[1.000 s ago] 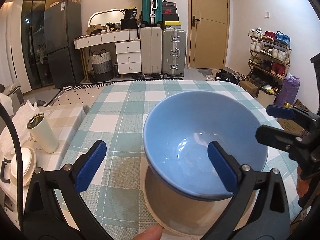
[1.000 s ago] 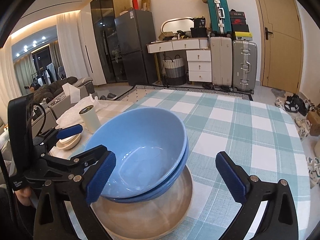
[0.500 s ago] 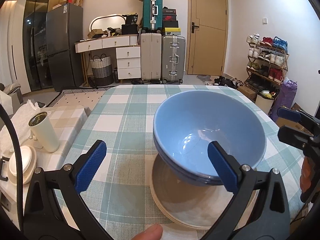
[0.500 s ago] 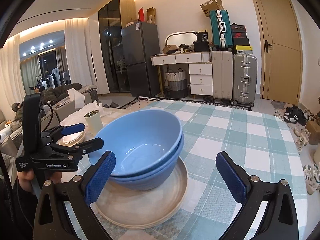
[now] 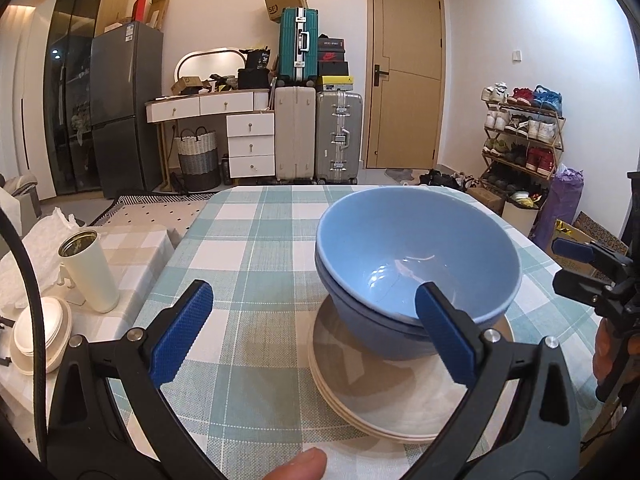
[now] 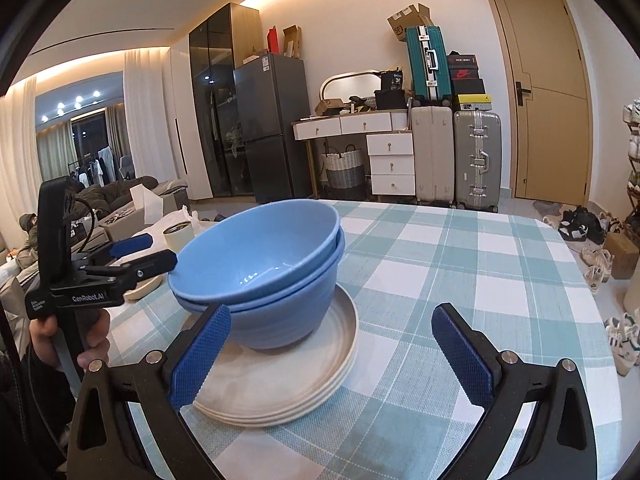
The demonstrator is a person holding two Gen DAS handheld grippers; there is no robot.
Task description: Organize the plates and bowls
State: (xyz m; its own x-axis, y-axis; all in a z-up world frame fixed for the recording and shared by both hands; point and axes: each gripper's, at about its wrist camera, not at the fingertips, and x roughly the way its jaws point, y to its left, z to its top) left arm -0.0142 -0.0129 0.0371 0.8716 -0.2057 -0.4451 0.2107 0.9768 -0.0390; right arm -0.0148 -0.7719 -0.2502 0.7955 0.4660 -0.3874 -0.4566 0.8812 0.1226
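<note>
Two blue bowls (image 5: 416,264), one sitting inside the other, stacked on a pile of cream plates (image 5: 384,396). Whole stack resting on the checked tablecloth (image 5: 256,240), a bit toward 3 o'clock of the middle in the left wrist view. Top bowl leaning a little toward 9 o'clock in the right wrist view (image 6: 260,256).

Left gripper (image 5: 312,332) wide open, holding nothing. Blue pad at 3 o'clock in front of the near side of the bowls; cannot tell if touching. Other pad over bare cloth at 9 o'clock.

Right gripper (image 6: 332,352) wide open too, nothing held. Its 9 o'clock pad close in front of the bowls and plates, its 3 o'clock pad over bare cloth.

From the right wrist view, left gripper seen at 9 o'clock of the bowls (image 6: 132,256), tips just beside the top rim. From the left wrist view, right gripper seen at 3 o'clock (image 5: 576,264), near the stack but apart.

White cup (image 5: 88,272) on a side table at 9 o'clock, well apart from the stack.
</note>
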